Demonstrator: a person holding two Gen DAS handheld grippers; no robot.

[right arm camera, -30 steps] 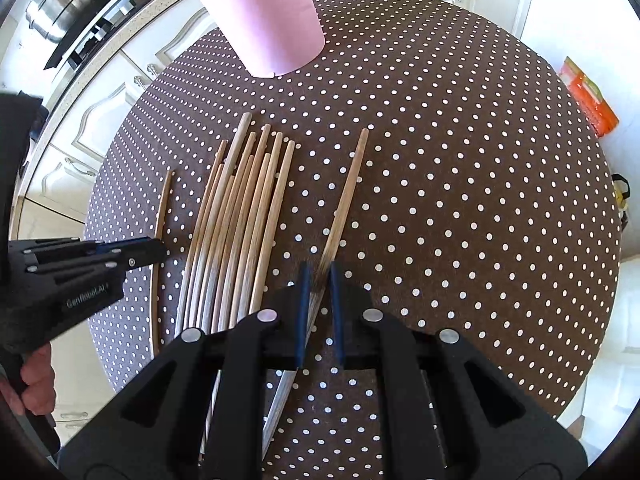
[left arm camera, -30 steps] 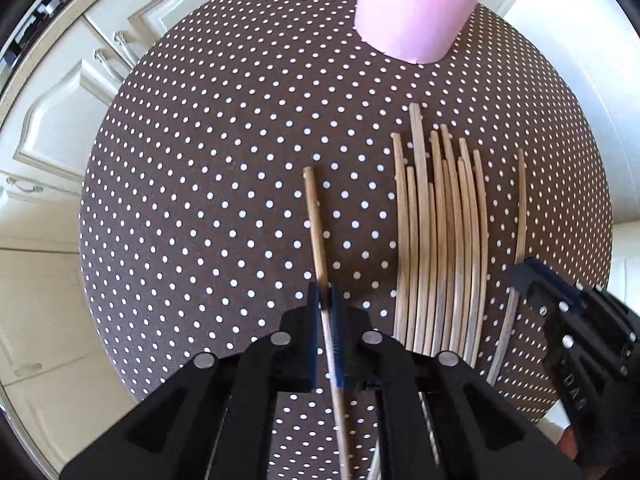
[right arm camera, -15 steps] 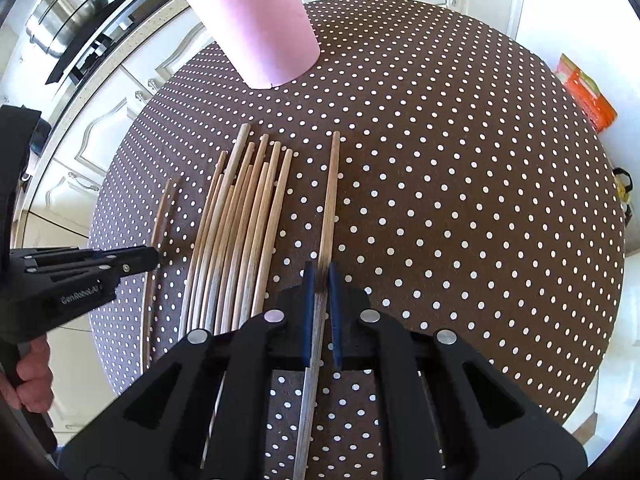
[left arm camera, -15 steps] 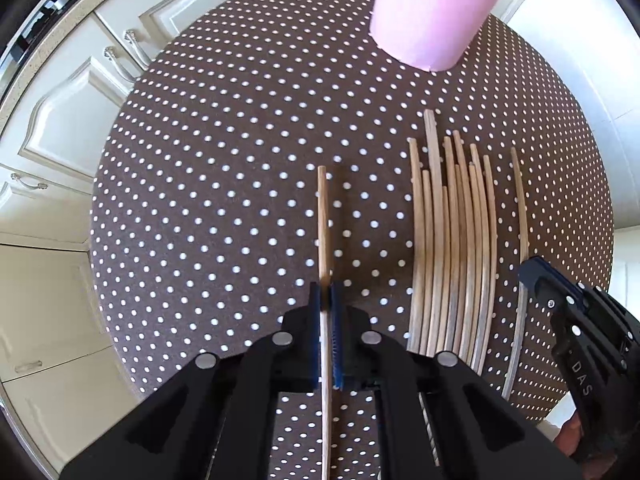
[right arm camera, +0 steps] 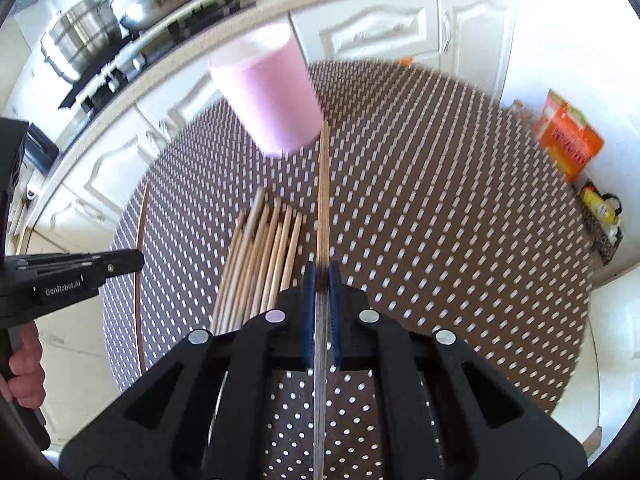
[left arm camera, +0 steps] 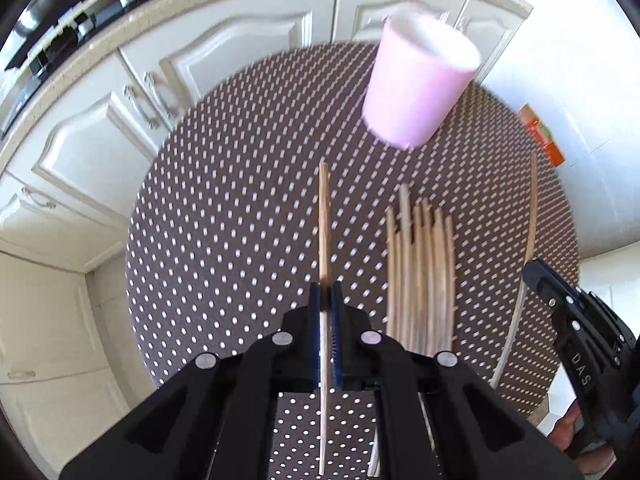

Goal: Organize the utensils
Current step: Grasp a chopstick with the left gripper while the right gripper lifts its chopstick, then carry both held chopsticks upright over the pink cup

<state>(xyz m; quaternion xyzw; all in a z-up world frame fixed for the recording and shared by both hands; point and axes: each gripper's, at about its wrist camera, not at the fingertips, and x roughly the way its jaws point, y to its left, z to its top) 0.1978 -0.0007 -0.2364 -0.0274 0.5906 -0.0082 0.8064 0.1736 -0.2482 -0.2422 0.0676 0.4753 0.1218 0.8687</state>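
Observation:
My left gripper (left arm camera: 326, 292) is shut on a wooden chopstick (left arm camera: 324, 220), held off the dotted brown table (left arm camera: 224, 240) and pointing toward the pink cup (left arm camera: 420, 84). My right gripper (right arm camera: 321, 276) is shut on another chopstick (right arm camera: 323, 200), whose tip reaches the base of the pink cup (right arm camera: 268, 96). A bundle of several chopsticks (left arm camera: 420, 272) lies flat on the table between the two grippers; the right wrist view shows the bundle (right arm camera: 260, 260) too. Each view shows the other gripper from the side, holding its stick: the right gripper (left arm camera: 534, 272) and the left gripper (right arm camera: 136, 260).
The table (right arm camera: 440, 220) is round, with its edge near on all sides. White cabinets (left arm camera: 100, 140) stand behind it, with a stove and a steel pot (right arm camera: 80, 44) on the counter. An orange box (right arm camera: 568, 140) lies on the floor at the right.
Both grippers have risen with their chopsticks, which have left the table. The views tilted up, so the cup's rim and the cabinets now show. The bundle has not moved.

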